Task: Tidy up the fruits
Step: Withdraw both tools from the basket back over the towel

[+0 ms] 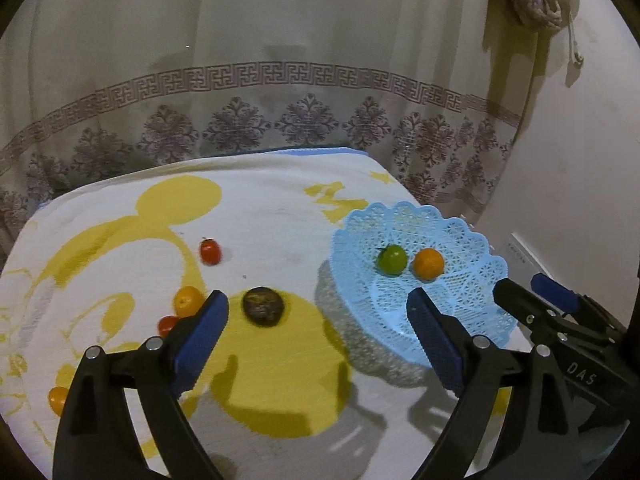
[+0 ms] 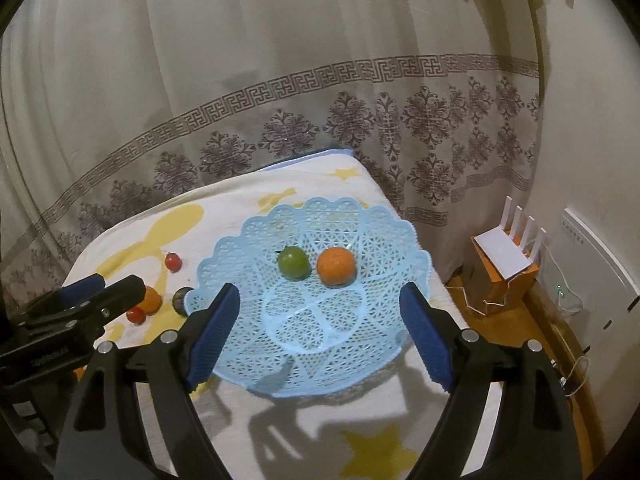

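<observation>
Basket point(image 2: 412, 240) rim overhangs the towel's point(image 2: 360, 432) right edge; both grippers gape.

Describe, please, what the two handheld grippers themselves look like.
Both the left gripper and the right gripper have black plastic arms with silver rivets and two fingers faced with textured blue pads. The right one carries white lettering, "DAS". No cables or sleeves show.

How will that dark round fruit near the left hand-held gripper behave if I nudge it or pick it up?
The dark fruit looks round, so it would probably roll on the cloth if nudged. Its skin looks mottled and dull, so it is likely not slippery. The open left hand-held gripper looks wide enough to span it.
</observation>
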Tool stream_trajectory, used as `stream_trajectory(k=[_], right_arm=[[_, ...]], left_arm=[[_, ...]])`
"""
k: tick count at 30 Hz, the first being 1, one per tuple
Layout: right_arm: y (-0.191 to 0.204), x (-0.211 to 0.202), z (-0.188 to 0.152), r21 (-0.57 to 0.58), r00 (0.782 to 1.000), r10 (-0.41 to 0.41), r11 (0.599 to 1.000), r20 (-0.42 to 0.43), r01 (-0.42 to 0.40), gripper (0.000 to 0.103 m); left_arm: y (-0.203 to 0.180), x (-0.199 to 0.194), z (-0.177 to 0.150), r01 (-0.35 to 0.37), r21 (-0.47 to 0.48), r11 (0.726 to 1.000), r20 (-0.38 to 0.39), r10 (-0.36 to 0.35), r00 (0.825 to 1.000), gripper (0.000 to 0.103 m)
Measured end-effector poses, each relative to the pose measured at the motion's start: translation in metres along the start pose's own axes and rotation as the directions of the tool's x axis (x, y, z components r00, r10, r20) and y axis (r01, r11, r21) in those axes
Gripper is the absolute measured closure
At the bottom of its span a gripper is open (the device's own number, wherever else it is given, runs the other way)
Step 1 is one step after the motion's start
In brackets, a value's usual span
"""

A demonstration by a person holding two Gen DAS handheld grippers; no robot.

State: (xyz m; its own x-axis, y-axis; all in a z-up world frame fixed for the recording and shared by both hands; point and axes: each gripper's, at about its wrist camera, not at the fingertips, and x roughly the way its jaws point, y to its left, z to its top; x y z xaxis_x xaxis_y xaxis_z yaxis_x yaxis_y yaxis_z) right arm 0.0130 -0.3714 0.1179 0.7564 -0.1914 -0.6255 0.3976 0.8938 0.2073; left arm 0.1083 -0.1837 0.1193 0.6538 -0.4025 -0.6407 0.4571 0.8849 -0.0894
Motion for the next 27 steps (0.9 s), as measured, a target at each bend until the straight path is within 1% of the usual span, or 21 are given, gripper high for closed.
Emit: stream_trajectory(k=[3,5,11,17,22,27], right_arm=[[0.007,-0.004,-0.002,0.002,1.0,0.021,1.0,0.006,-0.021,0.018],[0.01,-0.006,-0.003,0.008,0.999,0.036,0.999,0.013,-0.036,0.011],[0.027,-0.011,-0.009,0.0,0.997,0.076,0.997,0.016,-0.076,0.01],[0.044,-0.01,-0.017,0.003,0.993,0.115,0.993,-0.006,-0.115,0.01],[0.062,-0.006,-0.026,-0.015,0.99,0.141,0.99,-0.031,-0.141,0.01],[0.085,-0.003,-0.035,-0.053,0.984,0.169,0.984,-0.059,-0.172,0.01]], left_arm=[[0.007,-0.007,-0.003,-0.013,-0.005,1.0,0.002,0.013,1.0,0.013],[0.012,-0.011,-0.006,-0.023,-0.004,1.0,0.004,0.023,1.0,0.013],[0.028,-0.028,-0.017,-0.062,-0.014,0.998,0.017,0.062,0.998,0.013],[0.051,-0.042,-0.028,-0.11,-0.04,0.993,0.023,0.111,0.994,0.013],[0.079,-0.052,-0.04,-0.151,-0.091,0.984,0.013,0.153,0.988,0.013],[0.112,-0.057,-0.048,-0.204,-0.149,0.968,-0.003,0.205,0.979,0.013]])
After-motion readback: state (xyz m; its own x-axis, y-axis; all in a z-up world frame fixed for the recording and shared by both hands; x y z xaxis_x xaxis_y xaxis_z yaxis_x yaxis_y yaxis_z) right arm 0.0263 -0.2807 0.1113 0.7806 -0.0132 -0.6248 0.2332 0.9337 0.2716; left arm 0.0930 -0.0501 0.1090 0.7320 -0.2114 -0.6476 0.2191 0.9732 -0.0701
